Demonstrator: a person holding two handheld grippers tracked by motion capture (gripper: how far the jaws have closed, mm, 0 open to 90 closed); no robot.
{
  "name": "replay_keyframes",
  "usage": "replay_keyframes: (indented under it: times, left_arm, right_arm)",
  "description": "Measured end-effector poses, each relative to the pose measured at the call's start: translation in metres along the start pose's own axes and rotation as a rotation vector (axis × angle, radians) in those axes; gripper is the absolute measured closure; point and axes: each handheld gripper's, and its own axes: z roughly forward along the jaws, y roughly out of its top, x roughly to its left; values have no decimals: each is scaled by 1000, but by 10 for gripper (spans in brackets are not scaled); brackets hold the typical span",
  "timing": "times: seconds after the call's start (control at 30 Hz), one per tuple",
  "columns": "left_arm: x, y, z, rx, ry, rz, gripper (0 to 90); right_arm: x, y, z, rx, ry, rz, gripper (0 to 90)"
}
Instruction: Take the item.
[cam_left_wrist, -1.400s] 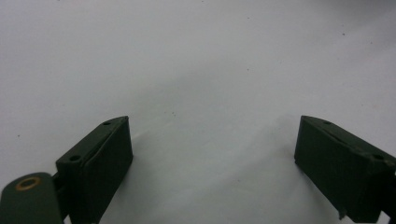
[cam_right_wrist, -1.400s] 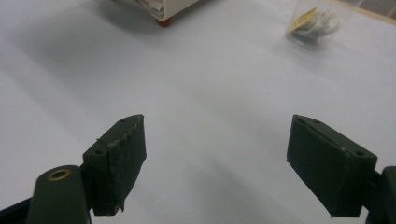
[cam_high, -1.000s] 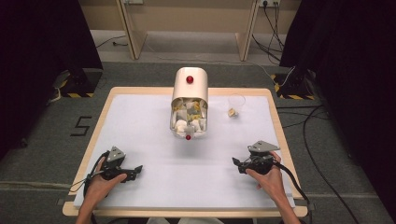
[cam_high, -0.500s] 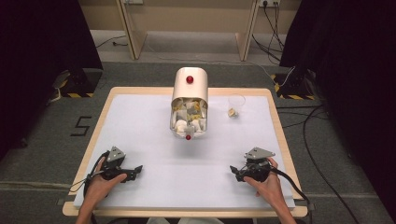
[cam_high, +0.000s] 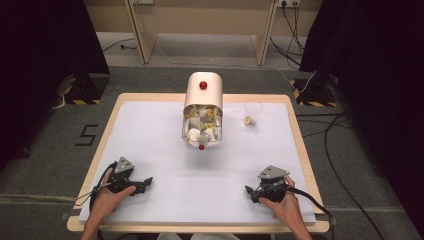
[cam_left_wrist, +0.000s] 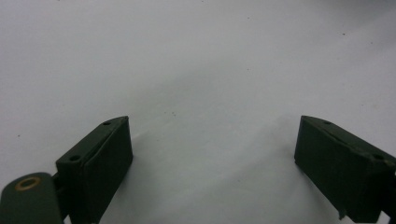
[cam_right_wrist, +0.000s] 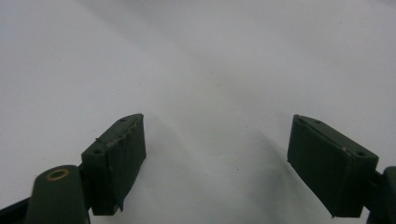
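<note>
Two black tongs are seen, each topped by a grey three-cornered plate and trailed by a black cable: the left tongs (cam_high: 145, 181) and the right tongs (cam_high: 248, 191). In the gripper views, the jaws are shown as dark, flat-faced rectangular blocks with small screw holes along their upper edges, and a brass-ringed pivot is set beside each left-hand block. The forearms are bare, without sleeves.

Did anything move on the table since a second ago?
Only a little. The right gripper slid slightly toward the person's edge of the table and a touch inward, jaws wide open with nothing between them. The left gripper stayed put, also open. The cream dispenser and the small clear cup beside it did not move.
</note>
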Motion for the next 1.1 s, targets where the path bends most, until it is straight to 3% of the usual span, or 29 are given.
replay_keyframes:
  times: [0.17, 0.2, 1.1]
  left_arm:
    - [0, 0, 0, 0, 0, 0, 104]
    - [0, 0, 0, -1, 0, -1, 104]
    - [0, 0, 0, 0, 0, 0, 104]
  right_arm:
    - [2, -4, -2, -8, 15, 35, 202]
    - [-1, -8, -2, -20, 37, 72, 199]
    - [4, -13, -5, -35, 26, 73, 188]
